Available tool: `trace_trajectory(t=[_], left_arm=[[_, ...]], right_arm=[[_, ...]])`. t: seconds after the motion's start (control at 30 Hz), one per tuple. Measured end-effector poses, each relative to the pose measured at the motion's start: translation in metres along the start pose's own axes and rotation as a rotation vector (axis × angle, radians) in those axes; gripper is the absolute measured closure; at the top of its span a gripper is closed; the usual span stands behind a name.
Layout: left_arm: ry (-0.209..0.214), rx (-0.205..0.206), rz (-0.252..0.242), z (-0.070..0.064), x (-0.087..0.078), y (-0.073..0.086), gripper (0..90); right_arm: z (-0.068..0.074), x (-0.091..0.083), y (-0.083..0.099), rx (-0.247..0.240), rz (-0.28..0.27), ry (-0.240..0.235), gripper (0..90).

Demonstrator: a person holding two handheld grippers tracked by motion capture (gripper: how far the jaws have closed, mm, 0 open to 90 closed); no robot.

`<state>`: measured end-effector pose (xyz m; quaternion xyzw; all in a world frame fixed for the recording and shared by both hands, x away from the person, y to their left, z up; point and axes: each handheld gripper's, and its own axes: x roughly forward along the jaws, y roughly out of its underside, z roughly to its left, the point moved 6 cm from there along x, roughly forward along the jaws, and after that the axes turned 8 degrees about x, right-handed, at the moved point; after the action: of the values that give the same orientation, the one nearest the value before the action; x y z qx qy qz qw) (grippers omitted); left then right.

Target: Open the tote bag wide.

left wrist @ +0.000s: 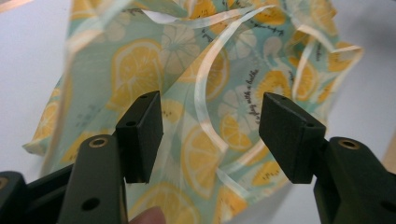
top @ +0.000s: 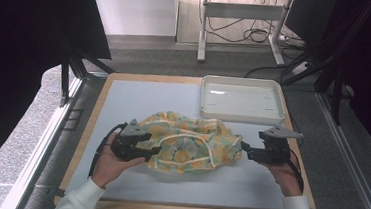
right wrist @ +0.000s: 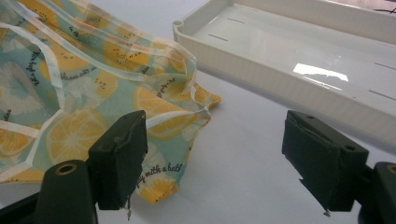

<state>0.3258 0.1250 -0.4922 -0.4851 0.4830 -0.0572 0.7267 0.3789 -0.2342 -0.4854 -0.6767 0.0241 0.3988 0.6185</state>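
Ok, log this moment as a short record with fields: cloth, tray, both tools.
cloth: lemon-print fabric, crumpled, on the table
tray: white tray, empty, at the far right, apart from the cloth
left tool: left tool open, jaws over the cloth's left edge
right tool: right tool open, at the cloth's right corner

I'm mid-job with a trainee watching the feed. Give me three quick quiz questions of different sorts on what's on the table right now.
1. True or false: the white tray holds the lemon-print cloth.
2. Multiple choice: the left tool is A) shut on the cloth, B) open with cloth between its jaws, C) over the tray.
3. Fill in: the right tool sits at the cloth's ____ edge, jaws open.

Key: 1 false, the tray is empty and the cloth lies on the table in front of it. 2 B. 3 right.
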Motion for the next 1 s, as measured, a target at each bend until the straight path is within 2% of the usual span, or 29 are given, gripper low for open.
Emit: trace_trajectory(t=[0.27,0.57,0.67,1.0], left_arm=[[-0.016,0.016,0.046,0.003,0.021,-0.003,41.8],[-0.002,0.005,0.11,0.009,0.039,0.009,50.4],[0.001,0.005,0.118,0.01,0.043,0.012,53.8],[0.038,0.016,0.141,0.009,0.057,0.019,80.3]], right_arm=[[-0.001,0.002,0.001,-0.001,0.007,0.003,22.4],[0.0,0.004,0.002,-0.004,0.014,0.007,22.3],[0.0,0.005,0.003,-0.007,0.019,0.01,22.4],[0.0,0.006,0.002,-0.009,0.016,0.017,22.4]])
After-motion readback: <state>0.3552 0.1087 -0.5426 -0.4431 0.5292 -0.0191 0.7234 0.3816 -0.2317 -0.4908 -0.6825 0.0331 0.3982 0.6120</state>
